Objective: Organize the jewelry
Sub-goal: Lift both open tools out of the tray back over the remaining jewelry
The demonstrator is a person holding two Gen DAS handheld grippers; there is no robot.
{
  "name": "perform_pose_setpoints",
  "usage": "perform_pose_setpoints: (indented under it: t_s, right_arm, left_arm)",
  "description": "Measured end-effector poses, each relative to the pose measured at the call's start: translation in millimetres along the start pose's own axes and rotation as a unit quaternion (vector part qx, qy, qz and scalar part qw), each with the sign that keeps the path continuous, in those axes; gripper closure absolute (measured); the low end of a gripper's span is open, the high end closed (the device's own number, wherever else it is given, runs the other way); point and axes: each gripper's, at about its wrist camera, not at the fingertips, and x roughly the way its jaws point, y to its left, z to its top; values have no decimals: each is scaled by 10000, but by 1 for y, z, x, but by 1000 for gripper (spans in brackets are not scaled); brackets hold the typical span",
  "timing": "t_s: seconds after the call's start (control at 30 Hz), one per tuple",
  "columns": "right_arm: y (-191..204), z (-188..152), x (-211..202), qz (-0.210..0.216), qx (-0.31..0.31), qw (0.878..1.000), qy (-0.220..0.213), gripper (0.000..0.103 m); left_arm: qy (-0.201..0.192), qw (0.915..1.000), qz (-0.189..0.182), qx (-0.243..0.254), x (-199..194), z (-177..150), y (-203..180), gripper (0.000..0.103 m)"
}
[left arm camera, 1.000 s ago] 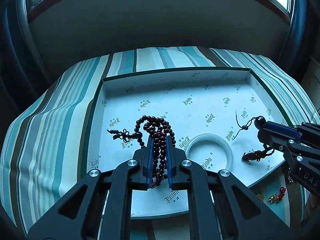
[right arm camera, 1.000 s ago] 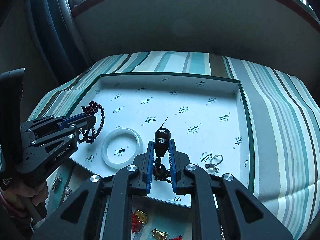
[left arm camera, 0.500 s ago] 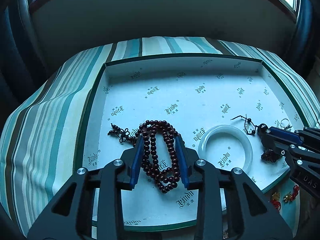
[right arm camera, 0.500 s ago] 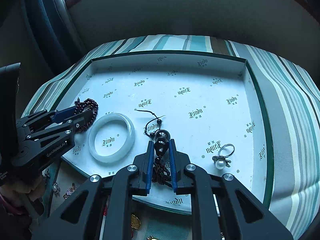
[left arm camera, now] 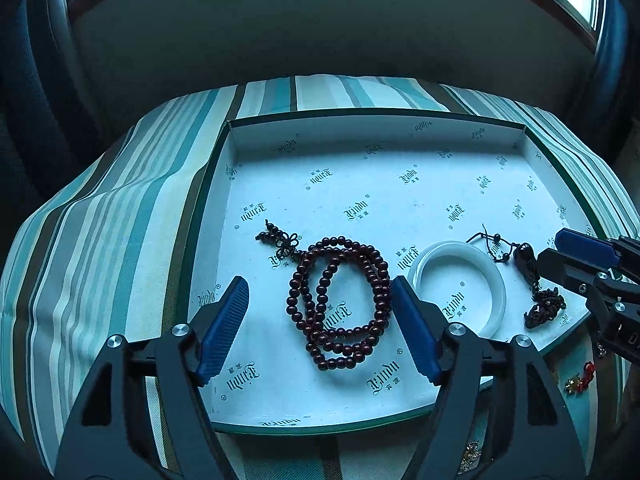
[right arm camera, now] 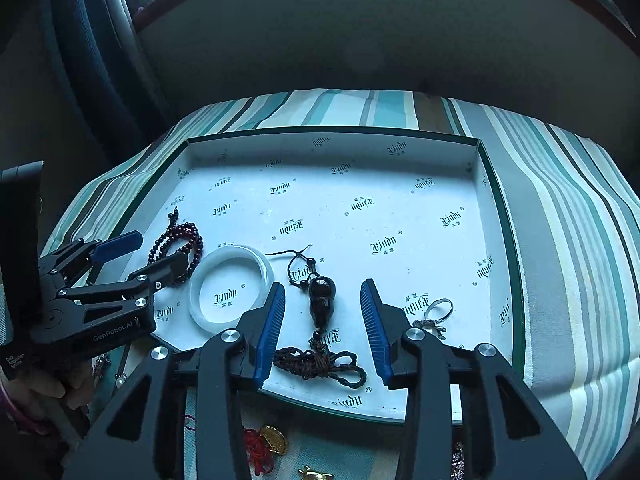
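A striped cloth (left arm camera: 120,240) fills the frame beneath the wide white tray (left arm camera: 360,136) at centre. My left claw (left arm camera: 320,304) has just been opening; its jaws stand wide on either side of the dark bead necklace (left arm camera: 340,300), which lies loose on the tray, untouched. Right of it sits the white bangle (left arm camera: 460,284). My right claw (right arm camera: 322,312) has just been opening too, partway, and the gourd pendant (right arm camera: 322,300) lies free between its jaws, low in the frame. A small ring (right arm camera: 438,312) lies at its right.

The far half of the tray (left arm camera: 376,128) floor lies bare. Near its front edge, bead necklace (left arm camera: 340,300), white bangle (left arm camera: 460,288), gourd pendant (right arm camera: 320,304) and ring (right arm camera: 438,312) crowd the row.
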Motion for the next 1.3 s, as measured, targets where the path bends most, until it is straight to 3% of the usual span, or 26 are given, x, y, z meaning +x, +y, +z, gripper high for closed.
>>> perform_pose_setpoints:
  t_s: [0.17,0.7,1.3]
  right_arm:
    - [0,-1,-12,3,-10,10000,-76,63]
    - [-6,-26,-34,-128,13,9999,1,63]
    - [-1,-78,-85,-343,-144,9993,104,63]
  left_arm:
    - [-92,10000,23,2,-8,0,2,22]
    - [-271,9995,-24,-184,-42,-5,3,20]
    - [-68,9997,73,-229,-95,-73,7,22]
